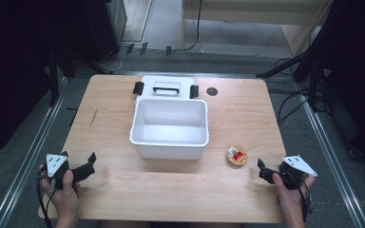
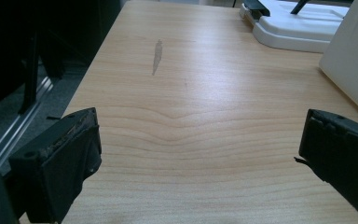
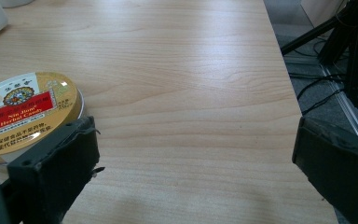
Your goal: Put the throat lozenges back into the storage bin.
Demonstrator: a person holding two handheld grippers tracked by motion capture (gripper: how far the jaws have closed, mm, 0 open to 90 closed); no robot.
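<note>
Fingers (image 2: 60, 158) wide on the left gripper (image 1: 79, 167), wide on the right gripper (image 1: 265, 172) too, both empty. Tin (image 1: 236, 156) sits just beside the right one, tub (image 1: 169, 142) mid-bench (image 1: 247, 109).

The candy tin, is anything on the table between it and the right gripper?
No. The candy tin sits just left of the right gripper, whose jaws stand open, with bare table between them. The white bin lies farther left.

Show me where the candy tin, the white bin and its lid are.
candy tin (image 3: 21, 112): right gripper view, red label on top.
white bin (image 1: 170, 151): high view, front wall.
lid (image 1: 166, 87): high view, black handle.
</note>
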